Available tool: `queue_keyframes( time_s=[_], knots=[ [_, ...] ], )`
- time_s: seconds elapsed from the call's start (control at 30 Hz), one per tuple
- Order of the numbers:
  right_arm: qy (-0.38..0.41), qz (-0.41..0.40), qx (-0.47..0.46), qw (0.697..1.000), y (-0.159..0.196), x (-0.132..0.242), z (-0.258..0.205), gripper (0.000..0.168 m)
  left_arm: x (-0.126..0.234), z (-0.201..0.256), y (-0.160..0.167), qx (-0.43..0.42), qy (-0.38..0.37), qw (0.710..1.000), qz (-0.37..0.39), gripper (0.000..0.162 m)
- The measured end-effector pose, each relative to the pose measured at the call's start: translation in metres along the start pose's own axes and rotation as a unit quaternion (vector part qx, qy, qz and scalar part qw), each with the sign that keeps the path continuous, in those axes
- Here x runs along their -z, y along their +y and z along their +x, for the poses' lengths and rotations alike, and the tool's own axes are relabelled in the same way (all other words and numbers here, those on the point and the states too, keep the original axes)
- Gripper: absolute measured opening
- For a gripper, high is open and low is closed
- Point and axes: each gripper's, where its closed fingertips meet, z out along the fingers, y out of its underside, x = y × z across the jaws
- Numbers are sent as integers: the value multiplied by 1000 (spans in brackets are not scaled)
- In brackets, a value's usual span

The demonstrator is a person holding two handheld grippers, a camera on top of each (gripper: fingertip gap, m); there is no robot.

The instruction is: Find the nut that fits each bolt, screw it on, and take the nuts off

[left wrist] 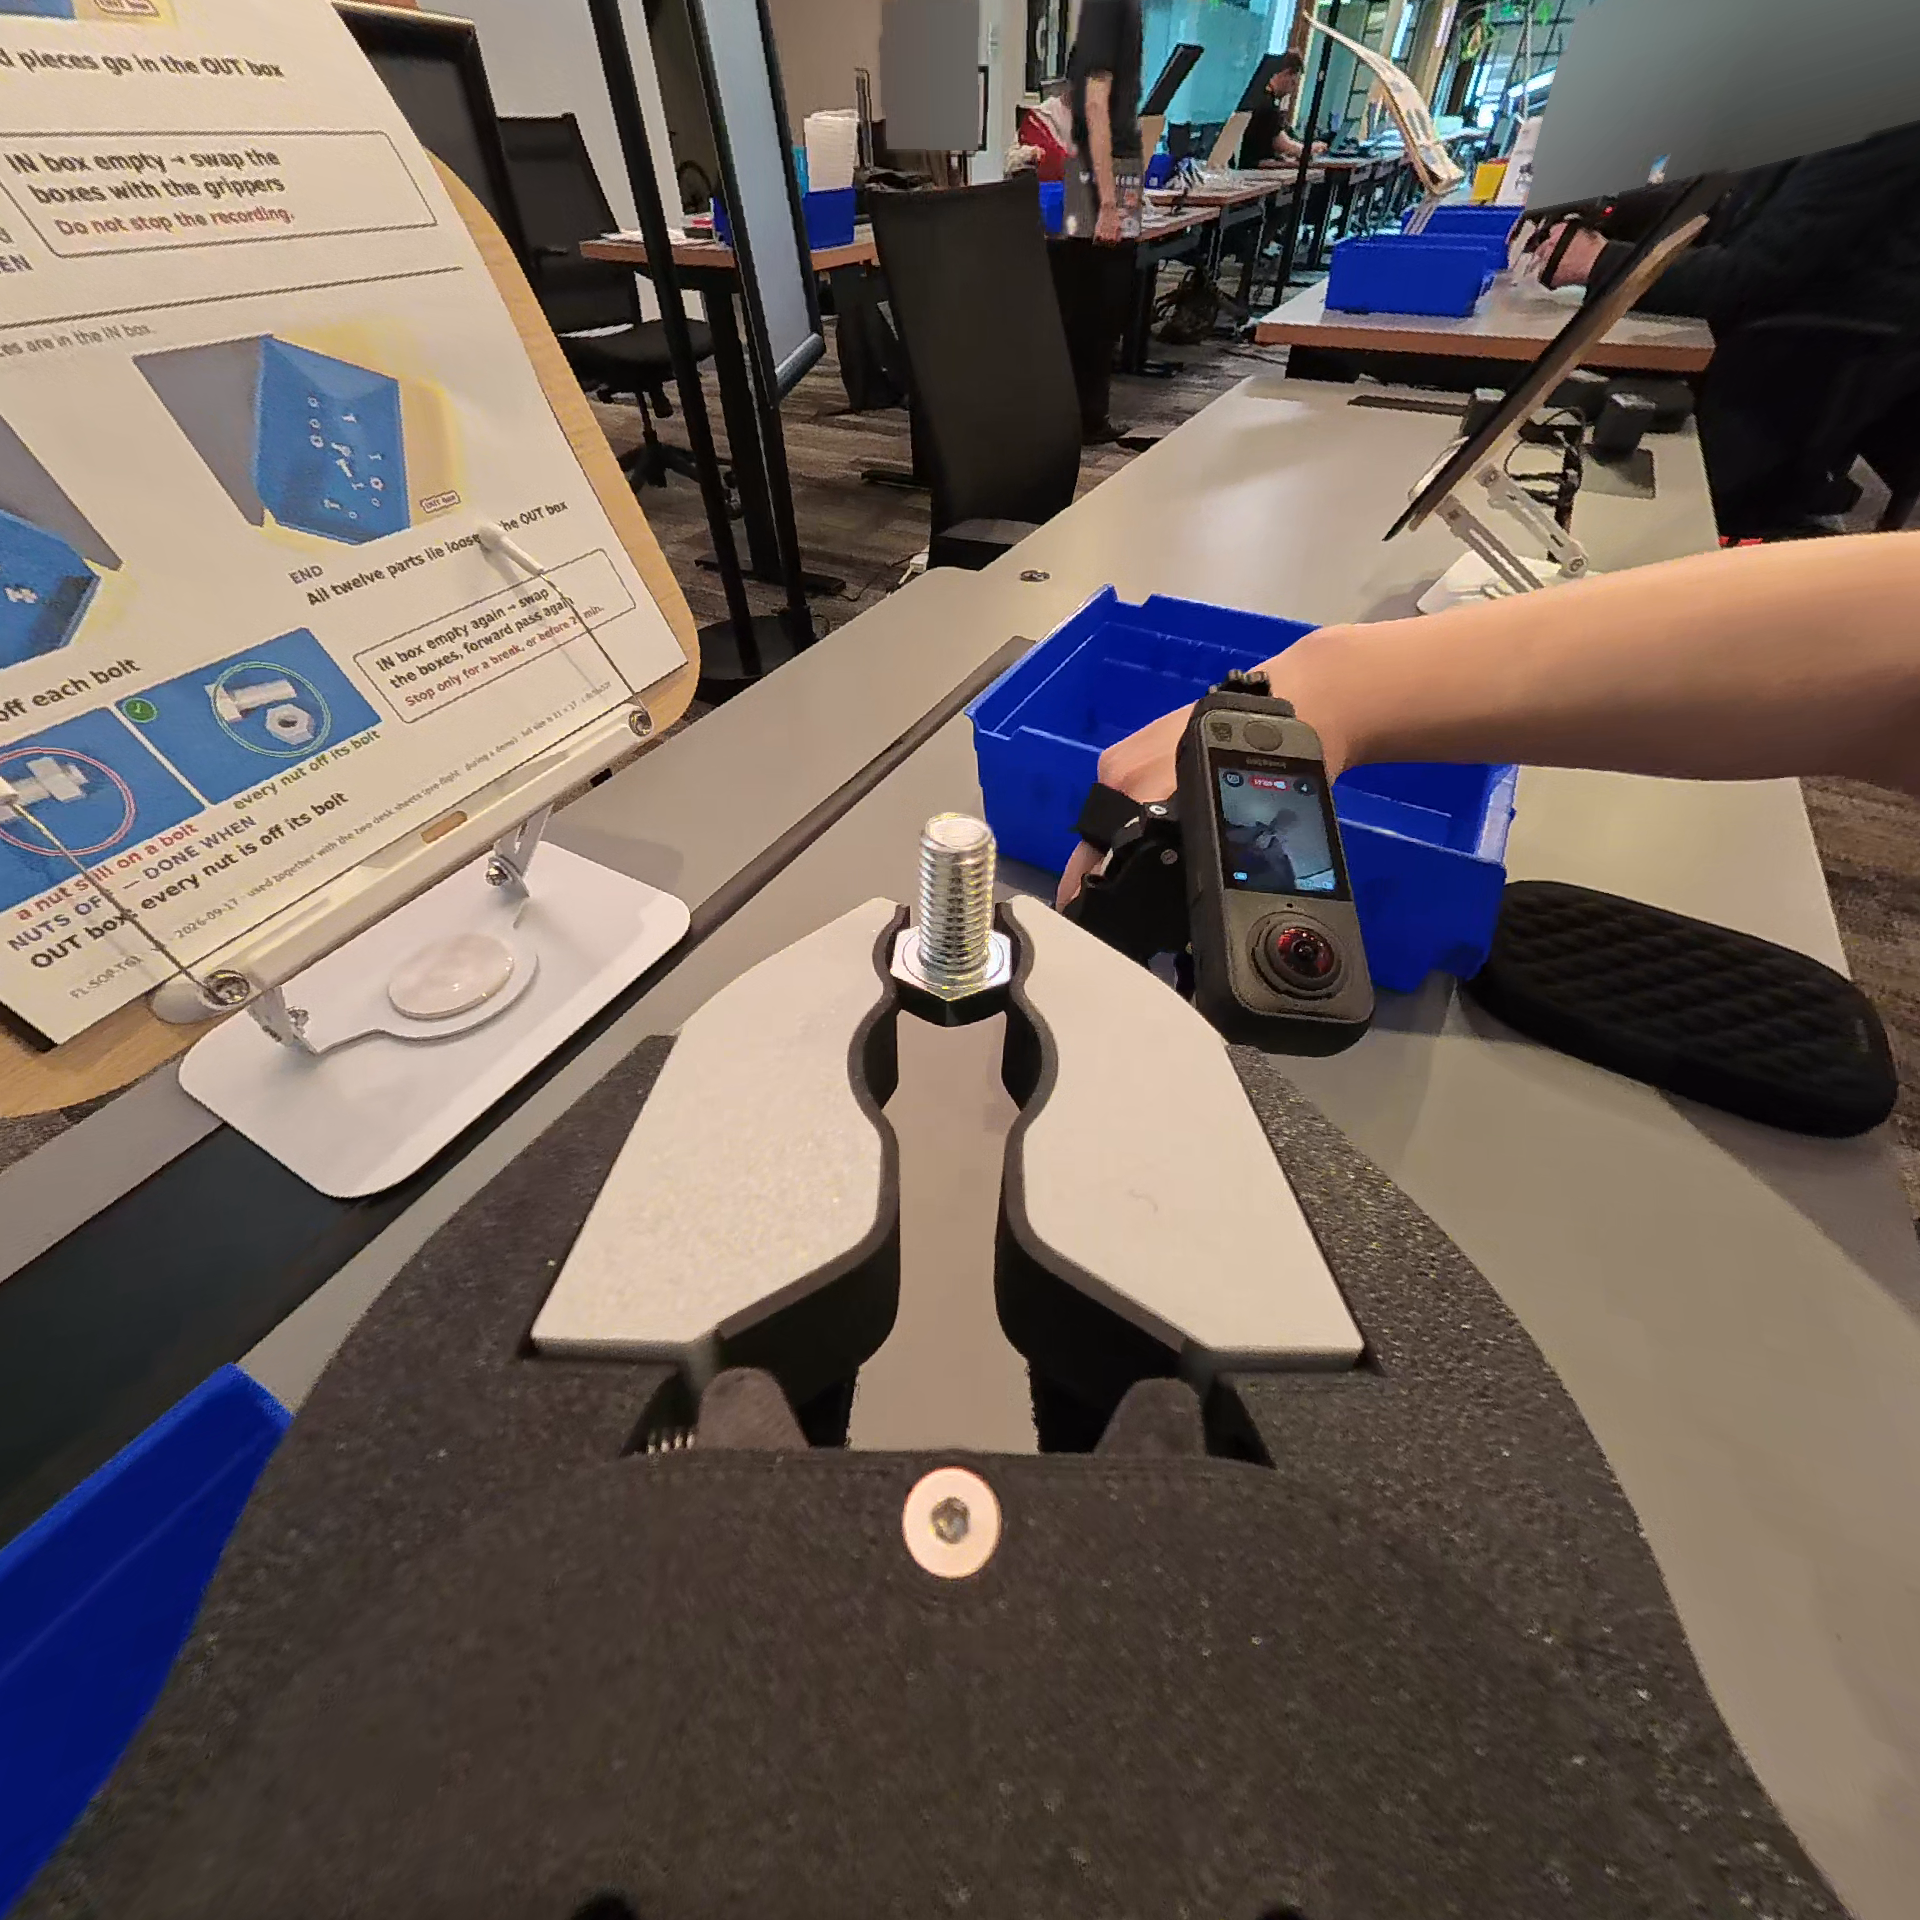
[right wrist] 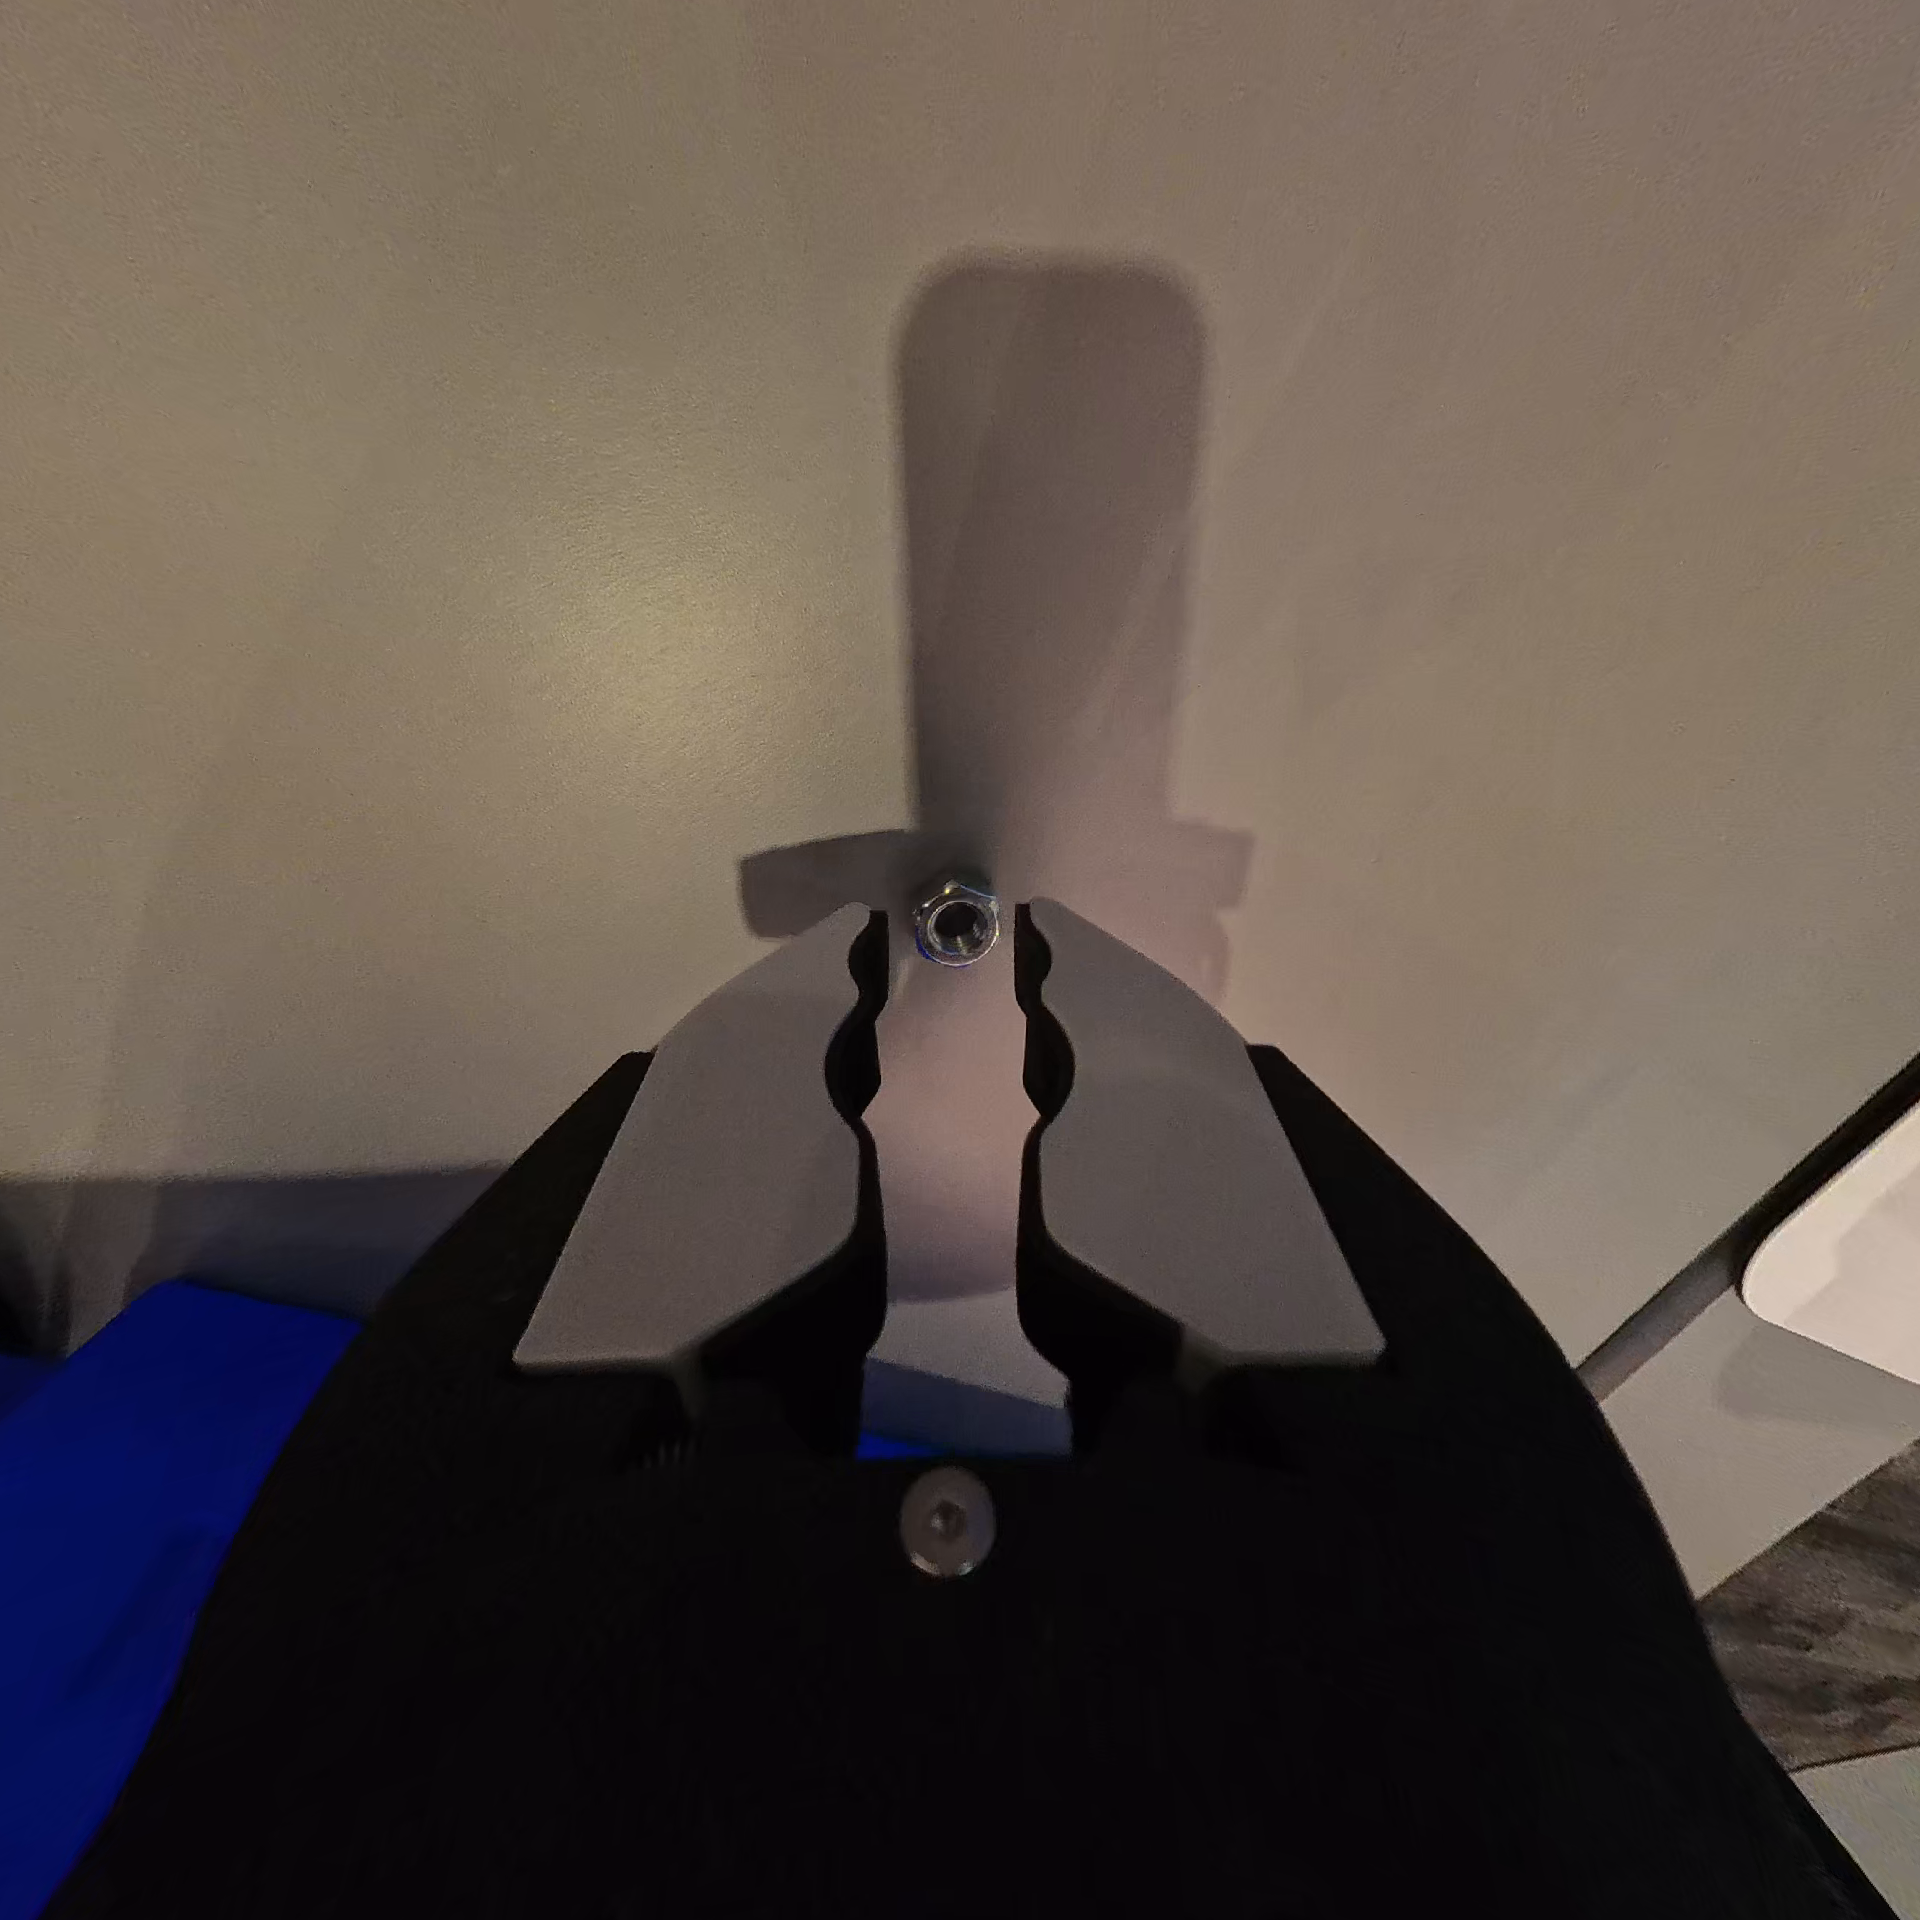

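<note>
Left tongs (left wrist: 951, 940) pinching hex head of one bolt (left wrist: 956, 902), threaded shank upright above grey counter (left wrist: 1558, 1195). Steel: stiff, dense, likely slippery; flats of head give surest hold. One blue bin (left wrist: 1226, 790) just beyond. Right tongs (right wrist: 953, 925) spread, one small nut (right wrist: 954, 923) between tips, untouched, resting on counter. Light, apt to roll; grip across flats.

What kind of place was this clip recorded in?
Most likely a shared office or lab set up for data collection. Rows of desks carry blue parts bins, office chairs stand around, and an instruction sheet on a stand sits by the left claw holding a bolt.
</note>
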Motion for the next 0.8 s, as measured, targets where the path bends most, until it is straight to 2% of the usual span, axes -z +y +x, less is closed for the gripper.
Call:
queue_keyframes(
  time_s=[0.47, 0.53, 0.7, 0.8],
  knots=[
    [-12, 1, -26, 1000, 4, -9, -2, 19, -19, 6, 17, -4, 10, 999, -32, 15],
    [4, 26, -41, 999, -6, 8, -4, 19, -22, 9, 20, -3, 14, 999, -35, 15],
    [55, 197, -118, 972, -53, 92, -14, 19, -40, 23, 34, 1, 39, 998, -51, 15],
    [126, 243, -144, 951, -56, 135, -18, 19, -59, 37, 49, 1, 61, 996, -60, 15]
  ],
)
